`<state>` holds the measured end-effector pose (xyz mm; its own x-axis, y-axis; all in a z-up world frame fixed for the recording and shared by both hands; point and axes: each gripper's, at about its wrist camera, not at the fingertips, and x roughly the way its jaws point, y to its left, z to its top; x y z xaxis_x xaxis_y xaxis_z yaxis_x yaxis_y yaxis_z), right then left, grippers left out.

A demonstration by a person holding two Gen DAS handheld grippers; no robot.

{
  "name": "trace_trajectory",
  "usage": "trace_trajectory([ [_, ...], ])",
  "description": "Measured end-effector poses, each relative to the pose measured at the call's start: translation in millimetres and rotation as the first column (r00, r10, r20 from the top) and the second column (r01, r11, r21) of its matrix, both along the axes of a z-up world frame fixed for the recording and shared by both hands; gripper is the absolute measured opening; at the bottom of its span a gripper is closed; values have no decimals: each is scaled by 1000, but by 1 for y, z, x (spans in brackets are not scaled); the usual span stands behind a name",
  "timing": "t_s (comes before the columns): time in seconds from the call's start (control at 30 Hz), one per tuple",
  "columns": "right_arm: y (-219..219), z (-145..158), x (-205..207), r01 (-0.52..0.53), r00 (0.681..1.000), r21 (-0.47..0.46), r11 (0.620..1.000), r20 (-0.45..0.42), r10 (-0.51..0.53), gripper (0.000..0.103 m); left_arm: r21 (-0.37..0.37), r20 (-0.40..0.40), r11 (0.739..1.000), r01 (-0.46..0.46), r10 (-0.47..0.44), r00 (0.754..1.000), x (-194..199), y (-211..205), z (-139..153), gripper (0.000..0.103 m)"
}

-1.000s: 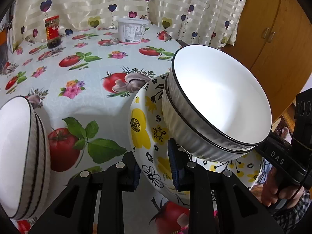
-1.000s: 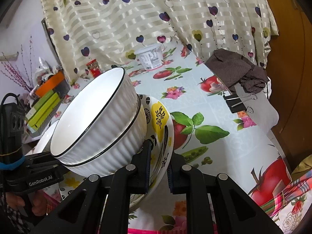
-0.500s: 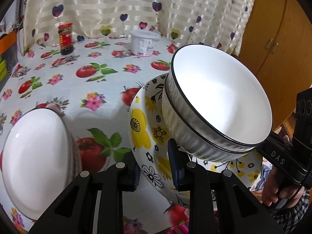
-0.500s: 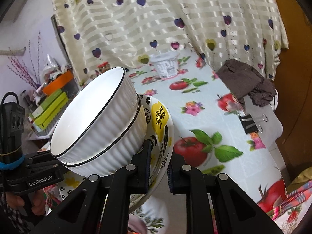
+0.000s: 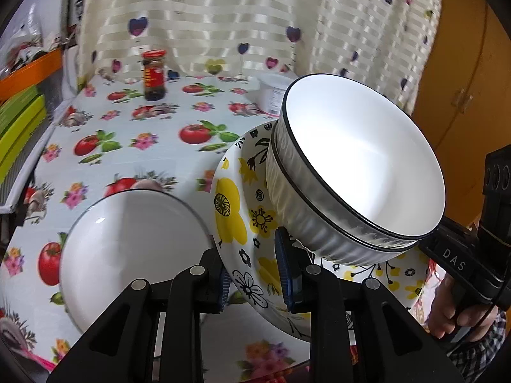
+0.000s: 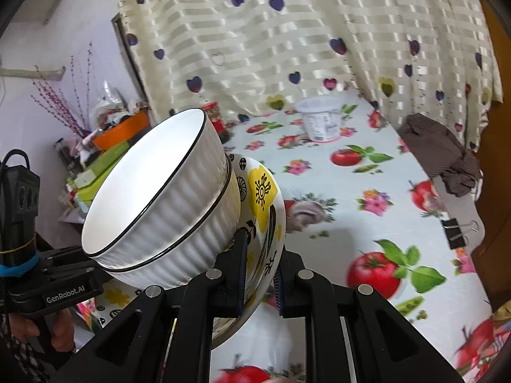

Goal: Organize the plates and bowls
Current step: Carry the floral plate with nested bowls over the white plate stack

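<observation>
A flower-patterned plate (image 5: 236, 204) carries two nested white ribbed bowls (image 5: 361, 172) and is held tilted above the table. My left gripper (image 5: 255, 271) is shut on the plate's near rim. My right gripper (image 6: 258, 274) is shut on the opposite rim of the plate (image 6: 265, 191), with the white bowls (image 6: 166, 204) leaning to its left. A stack of white bowls (image 5: 127, 249) stands on the table just left of my left gripper, below the plate's edge.
A red-lidded jar (image 5: 154, 75) and a white tub (image 6: 319, 123) stand at the back of the table by the curtain. A brown cloth (image 6: 440, 153) and a black binder clip (image 6: 455, 234) lie at the right edge. Green and orange boxes (image 5: 19, 118) are at the left.
Both grippers have carried the plate with its bowls to the left and upward; the stack of white bowls now lies closer, just beside the left gripper.
</observation>
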<state>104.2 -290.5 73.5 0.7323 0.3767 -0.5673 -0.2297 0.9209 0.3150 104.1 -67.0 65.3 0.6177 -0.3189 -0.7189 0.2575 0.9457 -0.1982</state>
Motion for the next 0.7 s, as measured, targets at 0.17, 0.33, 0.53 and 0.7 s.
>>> trace_trajectory([
  [0.17,30,5,7,-48,999,-8,999,1,48,14,0,7,998,-55,55,998,-2,31,5,25],
  [0.33,57,3,16,-91,996,1,996,-10,91,14,6,-2,994,-107,107,994,-4,56,3,25],
  [0.53,85,-3,23,-133,991,19,991,-28,134,14,19,-7,988,-153,153,988,-6,81,0,25],
  [0.7,104,-7,29,-162,986,19,987,-40,162,14,19,-9,983,-184,184,983,-8,99,-7,25],
])
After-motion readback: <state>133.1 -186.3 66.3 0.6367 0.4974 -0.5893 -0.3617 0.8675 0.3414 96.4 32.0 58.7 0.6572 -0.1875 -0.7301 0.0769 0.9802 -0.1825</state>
